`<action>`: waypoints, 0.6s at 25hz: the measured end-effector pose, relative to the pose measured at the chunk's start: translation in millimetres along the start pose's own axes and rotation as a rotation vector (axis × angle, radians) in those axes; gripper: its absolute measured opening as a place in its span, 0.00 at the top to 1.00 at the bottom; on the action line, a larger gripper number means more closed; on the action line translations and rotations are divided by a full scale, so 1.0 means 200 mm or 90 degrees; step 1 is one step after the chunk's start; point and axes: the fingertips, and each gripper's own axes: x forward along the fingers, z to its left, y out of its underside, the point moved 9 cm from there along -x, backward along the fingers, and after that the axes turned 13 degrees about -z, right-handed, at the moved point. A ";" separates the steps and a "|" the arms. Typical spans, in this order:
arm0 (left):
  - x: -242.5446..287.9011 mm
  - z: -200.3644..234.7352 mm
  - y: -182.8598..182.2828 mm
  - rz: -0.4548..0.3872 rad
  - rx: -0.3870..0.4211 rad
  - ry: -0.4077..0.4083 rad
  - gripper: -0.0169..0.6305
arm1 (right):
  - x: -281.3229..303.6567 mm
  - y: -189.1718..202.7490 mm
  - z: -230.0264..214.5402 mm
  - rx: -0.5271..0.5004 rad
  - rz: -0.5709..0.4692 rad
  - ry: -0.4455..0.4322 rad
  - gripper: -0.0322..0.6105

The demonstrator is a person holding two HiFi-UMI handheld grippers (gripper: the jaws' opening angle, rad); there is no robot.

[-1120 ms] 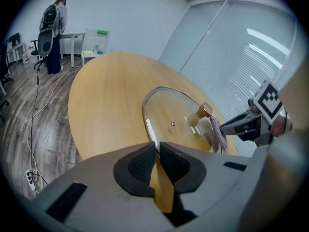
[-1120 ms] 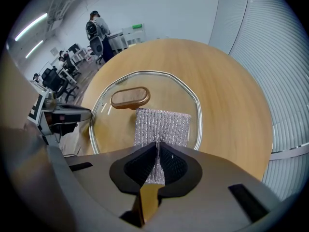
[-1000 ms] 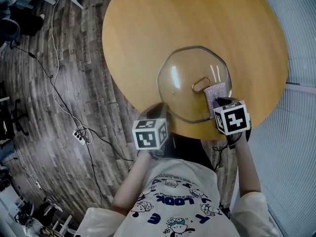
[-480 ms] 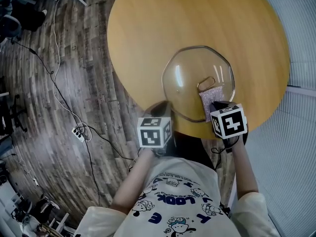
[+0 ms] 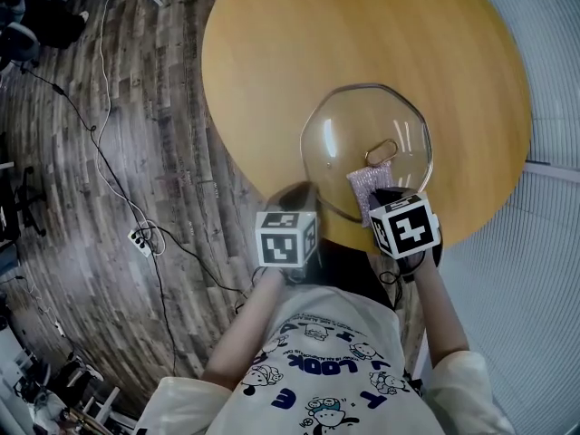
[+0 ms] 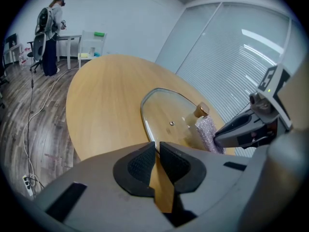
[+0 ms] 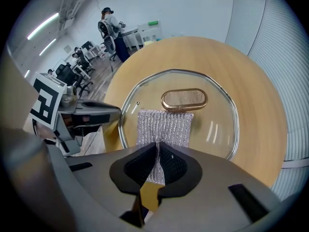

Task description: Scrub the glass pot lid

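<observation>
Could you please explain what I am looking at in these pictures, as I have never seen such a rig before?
No robot here: a person holds a two-jaw gripper in each hand. The head view looks down from a camera on the person's head; the other two views come from cameras riding on the grippers, looking along their jaws. On the round wooden table lies a glass pot lid with a golden handle. The right gripper is shut on a silvery scrubbing pad that rests on the lid beside the handle. The left gripper is by the lid's near edge, jaws together with nothing seen between them.
</observation>
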 end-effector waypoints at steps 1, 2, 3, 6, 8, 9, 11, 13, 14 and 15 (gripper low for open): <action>0.00 0.00 0.00 -0.001 0.000 0.000 0.93 | 0.00 0.00 0.01 -0.004 0.001 -0.002 0.89; 0.00 0.00 0.00 -0.002 0.000 0.000 0.93 | 0.00 -0.01 0.02 -0.009 0.002 -0.004 0.89; -0.01 0.00 0.00 -0.004 0.000 0.000 0.93 | 0.01 -0.01 0.04 -0.012 0.003 -0.006 0.89; -0.01 0.00 0.00 -0.008 -0.002 0.004 0.93 | 0.02 -0.02 0.07 -0.018 0.006 -0.015 0.89; -0.01 0.01 0.01 -0.008 -0.002 0.004 0.93 | 0.02 -0.02 0.09 -0.022 0.008 -0.021 0.89; -0.01 0.01 0.01 -0.008 -0.002 0.004 0.93 | 0.03 -0.03 0.10 -0.025 0.009 -0.024 0.89; -0.01 0.01 0.01 -0.008 -0.004 0.004 0.93 | 0.04 -0.03 0.11 -0.029 0.011 -0.030 0.89; -0.01 0.01 0.01 -0.008 -0.006 0.004 0.93 | 0.05 -0.04 0.13 -0.033 0.012 -0.036 0.89; -0.01 0.02 0.00 -0.009 -0.008 0.004 0.93 | 0.05 -0.05 0.14 -0.036 0.012 -0.039 0.89; -0.01 0.01 0.00 -0.009 -0.009 0.004 0.93 | 0.06 -0.06 0.15 -0.039 0.011 -0.042 0.89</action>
